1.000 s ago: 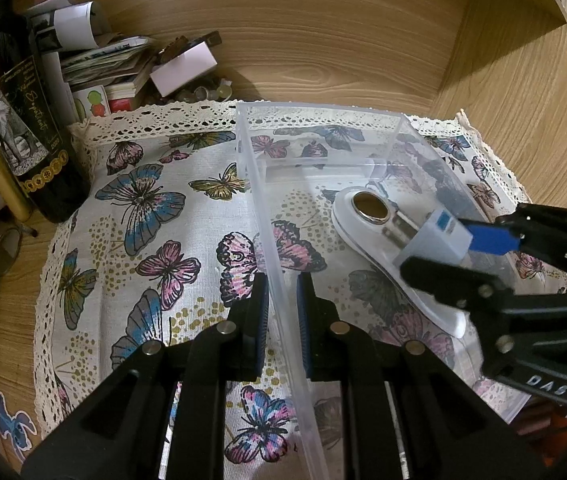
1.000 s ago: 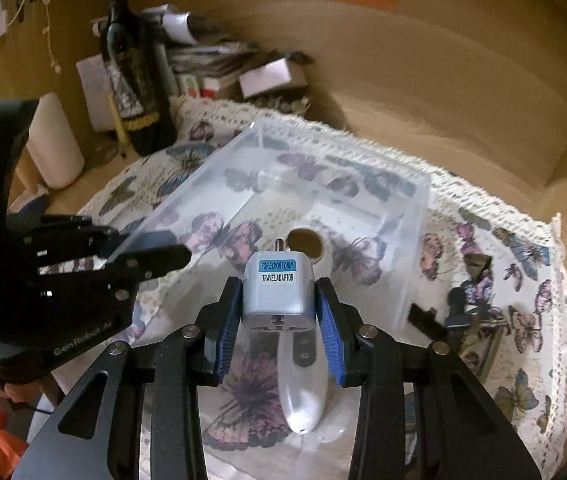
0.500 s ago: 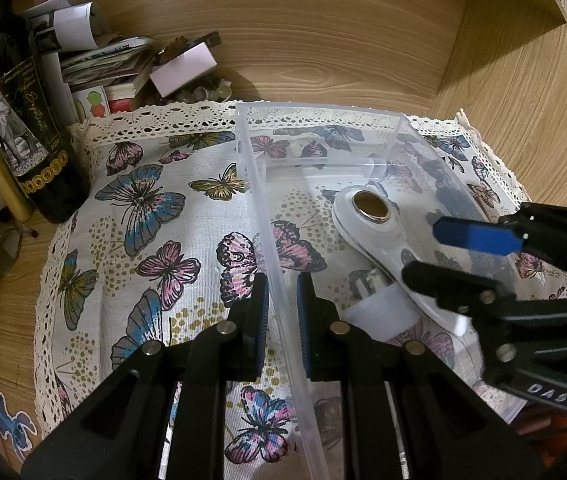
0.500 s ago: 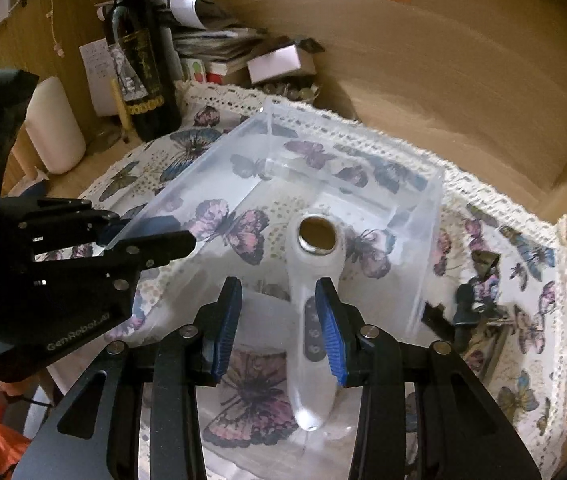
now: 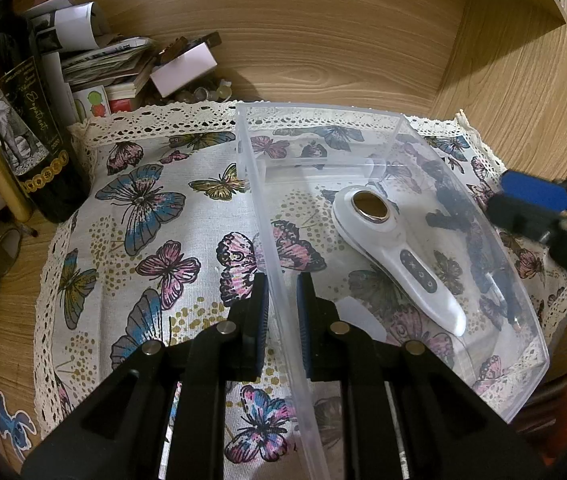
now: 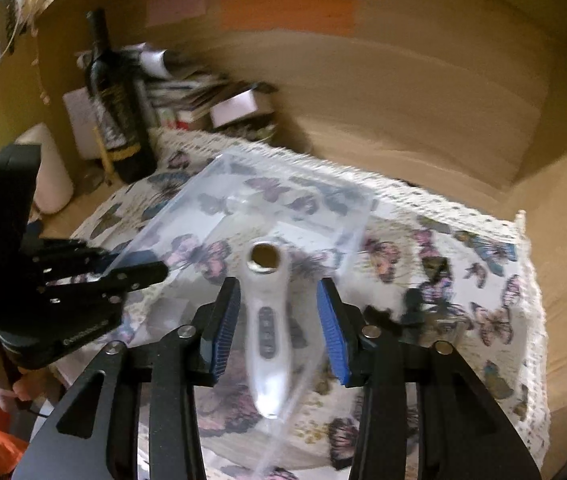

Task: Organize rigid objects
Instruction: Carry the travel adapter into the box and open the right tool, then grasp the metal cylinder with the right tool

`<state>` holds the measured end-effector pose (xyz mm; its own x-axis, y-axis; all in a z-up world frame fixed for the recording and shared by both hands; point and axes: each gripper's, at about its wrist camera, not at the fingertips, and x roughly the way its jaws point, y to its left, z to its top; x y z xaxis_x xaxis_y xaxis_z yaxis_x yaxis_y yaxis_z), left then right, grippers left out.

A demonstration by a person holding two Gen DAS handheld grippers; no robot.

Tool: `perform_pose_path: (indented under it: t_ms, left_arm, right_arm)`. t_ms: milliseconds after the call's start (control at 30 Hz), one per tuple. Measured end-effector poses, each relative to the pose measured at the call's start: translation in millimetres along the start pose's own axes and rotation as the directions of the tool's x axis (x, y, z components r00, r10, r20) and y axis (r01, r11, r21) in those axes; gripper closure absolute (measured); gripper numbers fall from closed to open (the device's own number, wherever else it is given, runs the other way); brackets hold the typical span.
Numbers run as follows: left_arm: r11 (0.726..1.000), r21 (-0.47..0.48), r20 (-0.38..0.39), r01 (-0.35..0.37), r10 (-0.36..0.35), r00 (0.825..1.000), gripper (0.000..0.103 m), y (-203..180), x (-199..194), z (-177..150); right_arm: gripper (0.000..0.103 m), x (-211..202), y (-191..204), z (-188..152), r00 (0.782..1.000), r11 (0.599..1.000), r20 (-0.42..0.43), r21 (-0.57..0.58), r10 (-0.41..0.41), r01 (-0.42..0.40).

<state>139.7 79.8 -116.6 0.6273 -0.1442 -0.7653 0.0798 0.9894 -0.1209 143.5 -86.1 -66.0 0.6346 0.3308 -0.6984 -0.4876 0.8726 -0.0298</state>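
Since 1 s before: adaptor (image 5: pixel 357 312) dropped from right gripper (image 6: pixel 279 326) into bin (image 5: pixel 363 110), lying pale and low beside massager (image 5: pixel 399 258), near left wall. Right gripper now spread wide, nothing between its blue pads (image 6: pixel 227 326), hovering above massager's handle in a blurred view. Left gripper (image 5: pixel 282 312) pinched on bin's left wall, 1 finger inside, 1 outside. Bin on butterfly cloth (image 5: pixel 143 216). Bottle (image 5: pixel 23 128) upright beyond cloth's far left corner. Dark clips (image 6: pixel 423 304) on cloth right of bin.
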Motion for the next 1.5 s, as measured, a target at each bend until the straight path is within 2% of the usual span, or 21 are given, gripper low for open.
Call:
perform_pose_path:
  t_ms: [267, 400, 533, 833, 1033, 1100, 1167, 1267, 1500]
  left_arm:
    - [1.000, 0.000, 0.000, -0.001, 0.001, 1.000, 0.089, -0.3, 0.0, 0.0]
    - [1.000, 0.000, 0.000, -0.001, 0.001, 1.000, 0.089, -0.3, 0.0, 0.0]
    - [1.000, 0.000, 0.000, -0.001, 0.001, 1.000, 0.089, -0.4, -0.1, 0.0]
    - [1.000, 0.000, -0.001, -0.001, 0.001, 1.000, 0.089, -0.6, 0.1, -0.1]
    - [1.000, -0.003, -0.009, -0.003, 0.003, 1.000, 0.089, 0.2, 1.4, 0.2]
    - [1.000, -0.004, -0.011, -0.004, 0.004, 1.000, 0.089, 0.0, 1.6, 0.5]
    - [1.000, -0.004, -0.012, -0.005, 0.005, 1.000, 0.089, 0.4, 2.0, 0.7]
    - [1.000, -0.004, -0.012, -0.006, 0.006, 1.000, 0.089, -0.7, 2.4, 1.0]
    - [1.000, -0.003, -0.012, -0.008, 0.008, 1.000, 0.089, -1.1, 2.4, 0.8]
  right_arm:
    - [0.060, -19.3, -49.0, -11.1, 0.991, 0.986, 0.001, 0.103, -0.131, 0.130]
    - [0.060, -19.7, -74.5, -22.6, 0.979, 0.967, -0.035, 0.157, -0.199, 0.202]
    - [0.060, -12.3, -94.4, -36.7, 0.969, 0.950, -0.082, 0.197, -0.232, 0.244]
    - [0.060, 23.9, -117.0, -64.9, 0.957, 0.932, -0.202, 0.258, -0.207, 0.256]
    - [0.061, 43.5, -122.3, -68.4, 0.955, 0.928, -0.221, 0.271, -0.197, 0.254]
    - [0.067, 49.8, -122.4, -67.2, 0.954, 0.927, -0.226, 0.272, -0.199, 0.258]
    - [0.078, 54.1, -123.0, -66.3, 0.957, 0.929, -0.222, 0.277, -0.186, 0.245]
    - [0.087, 55.1, -124.0, -65.1, 0.959, 0.929, -0.210, 0.278, -0.189, 0.244]
    - [0.089, 38.9, -125.3, -60.2, 0.972, 0.928, -0.162, 0.307, -0.168, 0.211]
